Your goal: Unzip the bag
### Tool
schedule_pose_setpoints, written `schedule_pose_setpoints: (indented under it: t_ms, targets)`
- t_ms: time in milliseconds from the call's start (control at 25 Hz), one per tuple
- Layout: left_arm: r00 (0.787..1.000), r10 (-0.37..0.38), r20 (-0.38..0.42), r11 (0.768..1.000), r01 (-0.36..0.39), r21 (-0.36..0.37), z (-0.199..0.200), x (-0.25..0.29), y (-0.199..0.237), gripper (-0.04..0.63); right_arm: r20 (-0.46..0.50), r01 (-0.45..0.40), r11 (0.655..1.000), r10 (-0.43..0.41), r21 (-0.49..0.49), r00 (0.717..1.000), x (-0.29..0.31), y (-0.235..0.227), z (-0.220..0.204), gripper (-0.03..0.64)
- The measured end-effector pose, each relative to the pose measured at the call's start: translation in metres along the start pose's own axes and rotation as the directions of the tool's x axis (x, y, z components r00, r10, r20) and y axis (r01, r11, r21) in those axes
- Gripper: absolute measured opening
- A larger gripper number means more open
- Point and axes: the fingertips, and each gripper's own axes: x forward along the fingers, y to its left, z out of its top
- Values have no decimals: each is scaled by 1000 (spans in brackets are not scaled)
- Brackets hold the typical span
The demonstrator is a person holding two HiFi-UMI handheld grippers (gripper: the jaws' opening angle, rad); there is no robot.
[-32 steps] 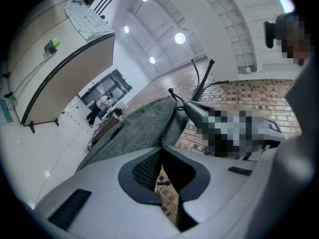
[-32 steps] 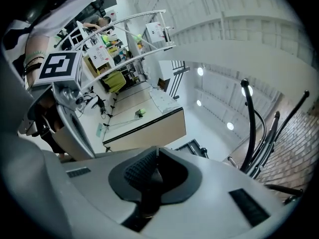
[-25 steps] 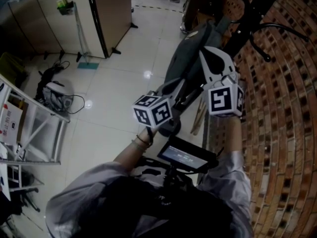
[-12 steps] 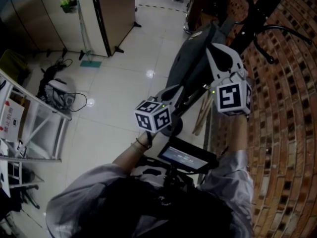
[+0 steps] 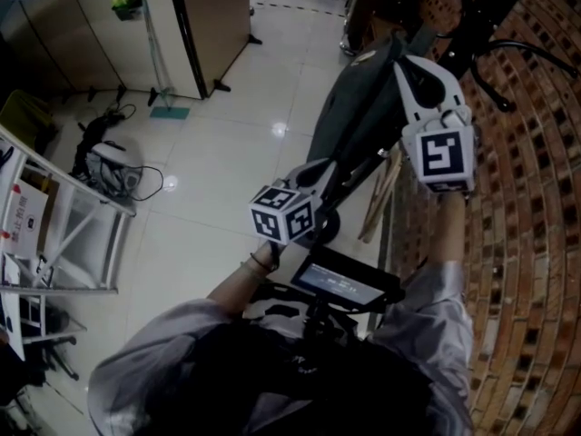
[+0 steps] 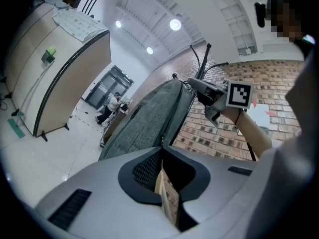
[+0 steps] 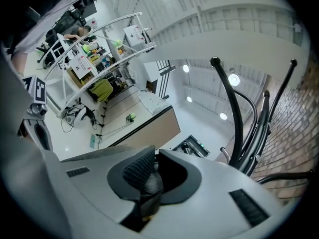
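A grey bag (image 5: 349,116) hangs from a black coat rack (image 5: 481,16) by the brick wall. My left gripper (image 5: 318,175) is shut on the bag's lower edge, and in the left gripper view the fabric (image 6: 149,118) and its zip line rise straight from the shut jaws (image 6: 162,156). My right gripper (image 5: 413,66) is high on the bag near its top. In the right gripper view its jaws (image 7: 149,176) pinch a dark grey zipper pull (image 7: 148,184). The rest of the bag is hidden from that view.
The brick wall (image 5: 508,243) lies close on the right, and a wooden stick (image 5: 381,198) leans against it. A small screen (image 5: 340,282) sits at my chest. A white metal rack (image 5: 64,234), floor cables (image 5: 113,166) and a tan partition (image 5: 209,16) stand to the left.
My right gripper has moved up and to the right along the bag. The left gripper has stayed almost in place on the lower edge.
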Motion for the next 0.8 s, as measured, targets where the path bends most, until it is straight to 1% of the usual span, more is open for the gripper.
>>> schedule_pose_setpoints:
  t_ms: [160, 240, 480, 800]
  targets:
    - [1000, 1, -16, 999, 0, 35, -4, -1, 3, 14, -19, 25, 998, -24, 55, 1000, 4, -11, 1, 28]
    - [1000, 2, -26, 999, -1, 47, -6, -2, 4, 14, -30, 30, 998, -28, 63, 999, 6, -14, 1, 28]
    - [999, 2, -48, 1000, -1, 18, -20, -5, 10, 15, -38, 39, 995, -36, 87, 999, 16, -23, -1, 28]
    - [998, 8, -69, 999, -6, 32, -28, -7, 14, 15, -62, 53, 992, -46, 111, 997, 31, -33, -9, 28]
